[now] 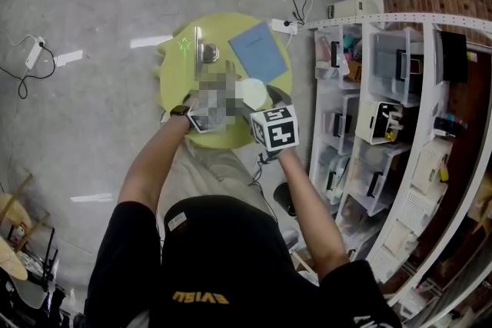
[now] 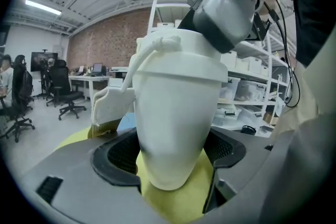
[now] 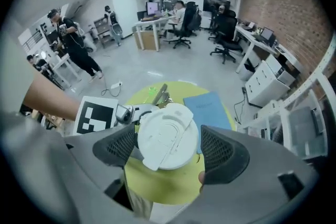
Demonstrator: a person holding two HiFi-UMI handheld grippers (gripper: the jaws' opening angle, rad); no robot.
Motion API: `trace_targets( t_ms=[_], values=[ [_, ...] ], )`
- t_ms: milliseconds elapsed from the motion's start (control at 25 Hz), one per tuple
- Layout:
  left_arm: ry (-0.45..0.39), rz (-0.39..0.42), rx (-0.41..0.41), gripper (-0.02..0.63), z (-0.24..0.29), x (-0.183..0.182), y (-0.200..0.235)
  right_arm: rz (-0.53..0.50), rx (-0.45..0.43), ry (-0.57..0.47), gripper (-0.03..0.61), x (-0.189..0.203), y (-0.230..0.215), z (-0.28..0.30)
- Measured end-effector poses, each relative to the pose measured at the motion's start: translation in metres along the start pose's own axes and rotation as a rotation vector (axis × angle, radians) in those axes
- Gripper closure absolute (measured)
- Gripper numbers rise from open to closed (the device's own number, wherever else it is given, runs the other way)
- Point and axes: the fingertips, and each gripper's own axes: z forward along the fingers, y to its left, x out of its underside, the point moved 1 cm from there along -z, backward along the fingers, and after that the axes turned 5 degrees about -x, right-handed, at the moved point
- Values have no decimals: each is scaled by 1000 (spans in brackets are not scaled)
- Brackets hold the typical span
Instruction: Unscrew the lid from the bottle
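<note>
A white tapered bottle [image 2: 176, 128] stands over the round yellow table [image 1: 173, 69]. My left gripper [image 2: 173, 157] is shut on its lower body, with a pad pressed on each side. The white lid [image 3: 168, 136], which has a strap loop [image 2: 144, 57], sits on top of the bottle. My right gripper [image 3: 169, 147] points down over the lid with its jaws on either side of it. The left pad is at the rim and a thin gap shows at the right pad, so it is open. In the head view the bottle [image 1: 254, 94] lies between both grippers.
A blue notebook [image 1: 259, 51] and a metal tool [image 1: 204, 51] lie on the far half of the table. White shelving with storage bins [image 1: 384, 111] stands close on the right. A power strip and cable [image 1: 286, 25] lie on the floor beyond the table.
</note>
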Motion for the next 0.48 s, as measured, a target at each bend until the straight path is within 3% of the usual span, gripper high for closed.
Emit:
trace_targets(
  t_ms=[160, 480],
  values=[
    [2, -5, 1, 225, 1, -1, -1, 27, 59, 23, 196, 2, -3, 8],
    [-4, -15, 6, 227, 2, -2, 0, -14, 29, 13, 207, 1, -4, 5]
  ],
)
